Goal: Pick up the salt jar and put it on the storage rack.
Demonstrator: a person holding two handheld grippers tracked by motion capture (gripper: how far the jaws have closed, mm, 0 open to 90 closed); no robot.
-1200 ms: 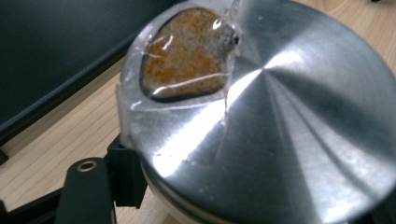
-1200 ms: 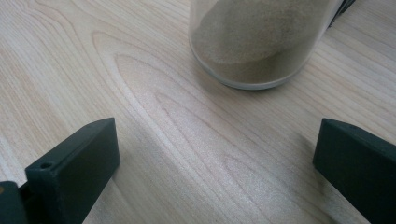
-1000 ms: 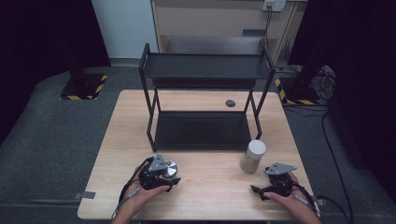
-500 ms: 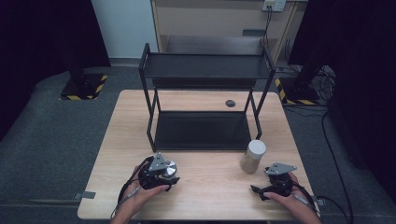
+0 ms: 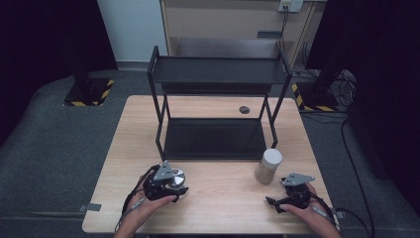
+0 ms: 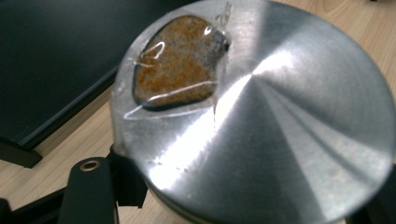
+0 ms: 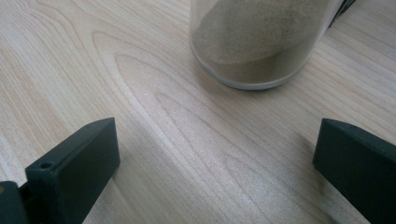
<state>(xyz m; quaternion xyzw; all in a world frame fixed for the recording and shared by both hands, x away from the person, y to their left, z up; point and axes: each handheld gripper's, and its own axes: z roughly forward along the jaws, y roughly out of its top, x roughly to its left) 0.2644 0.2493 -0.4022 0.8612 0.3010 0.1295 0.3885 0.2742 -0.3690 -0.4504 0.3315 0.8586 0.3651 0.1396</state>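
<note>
A wooden table point(image 5: 218, 198) carries a black two-tier rack point(image 5: 215, 99) at twelve o'clock. A jar point(image 5: 268, 165) of sand stands at four o'clock, just ahead of the right gripper point(image 5: 274, 202), whose jaws stand wide and empty. At seven o'clock the left gripper point(image 5: 182, 187) seems clamped on a metal lid point(image 6: 261, 126). Smooth steel could slip loose.

Left claw point(image 5: 174, 182) clamped tight, right claw point(image 5: 277, 202) spread wide — both hands low over the table's near edge.
</note>
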